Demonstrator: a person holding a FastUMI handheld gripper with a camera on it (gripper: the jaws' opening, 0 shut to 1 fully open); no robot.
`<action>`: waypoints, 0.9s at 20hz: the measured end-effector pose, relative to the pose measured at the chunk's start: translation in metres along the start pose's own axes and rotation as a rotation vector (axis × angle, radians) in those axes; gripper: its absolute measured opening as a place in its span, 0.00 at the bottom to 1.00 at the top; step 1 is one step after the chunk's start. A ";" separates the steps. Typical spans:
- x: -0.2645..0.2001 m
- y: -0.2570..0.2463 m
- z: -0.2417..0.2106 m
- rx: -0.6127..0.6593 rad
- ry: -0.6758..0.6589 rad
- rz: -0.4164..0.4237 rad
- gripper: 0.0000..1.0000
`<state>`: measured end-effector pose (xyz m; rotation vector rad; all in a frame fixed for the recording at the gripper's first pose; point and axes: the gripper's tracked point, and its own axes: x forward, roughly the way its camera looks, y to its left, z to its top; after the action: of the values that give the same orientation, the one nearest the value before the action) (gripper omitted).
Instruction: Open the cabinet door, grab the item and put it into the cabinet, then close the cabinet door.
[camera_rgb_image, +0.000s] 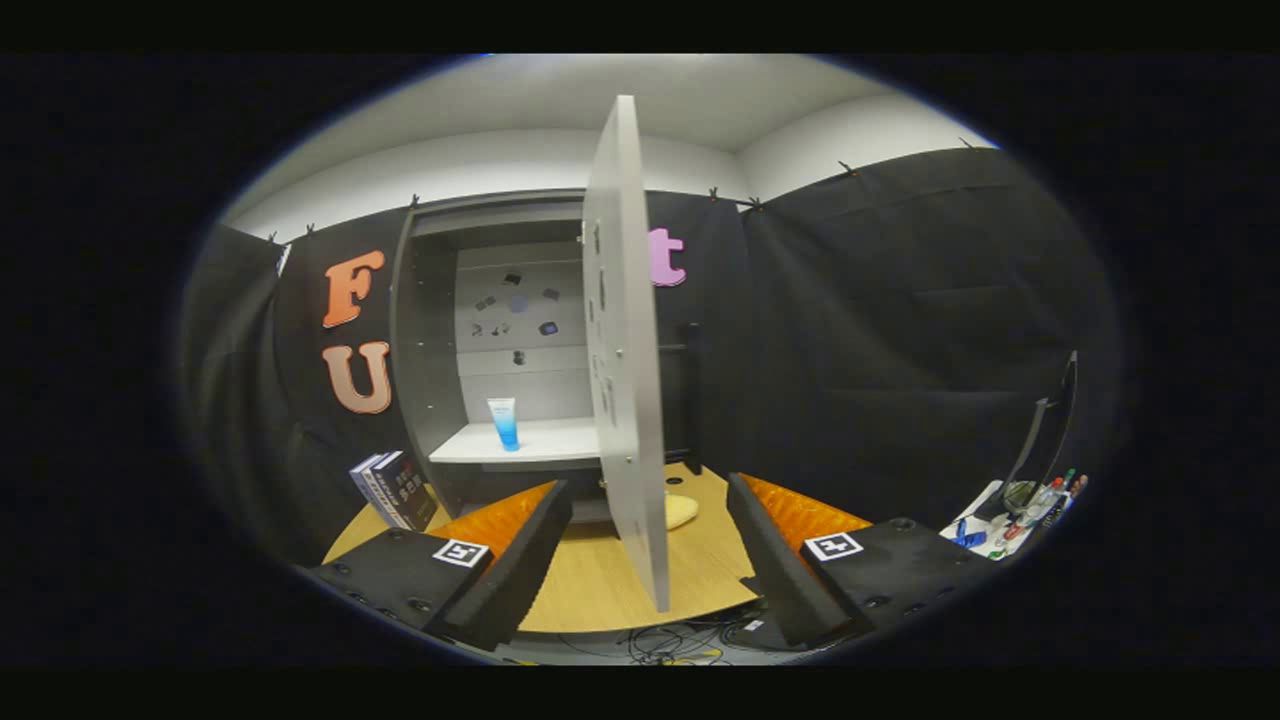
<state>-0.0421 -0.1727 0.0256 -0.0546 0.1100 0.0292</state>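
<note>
Standing spread wide and holding nothing, the claw (640, 560) faces the cabinet (425, 330) with the thin edge of the swung-out door (625, 340) between its fingers, which touch neither face of the panel. The blue tube (503, 422), which I judge to be the item, stands upright on the white shelf (540, 440) inside, near its front lip, so the placing step looks done and only the closing seems left. The door hangs nearly edge-on to the claw, likely because it is hinged on the cabinet's right side and stands fully open; a push on its right face should swing it shut. A pale rounded thing (681, 511) lies on the desk (600, 580) just behind the door's lower corner, half hidden, and I cannot tell what it is. Some books (393, 490) lean beside the cabinet's left foot. Small dark marks on the cabinet's back wall are too faint to identify.
</note>
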 end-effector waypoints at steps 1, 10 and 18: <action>0.001 -0.012 -0.003 0.007 0.004 -0.007 0.99; 0.050 -0.084 -0.050 0.032 0.054 -0.103 0.97; 0.087 -0.068 -0.082 0.013 0.113 -0.063 0.97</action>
<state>0.0375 -0.2431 -0.0619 -0.0468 0.2212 -0.0372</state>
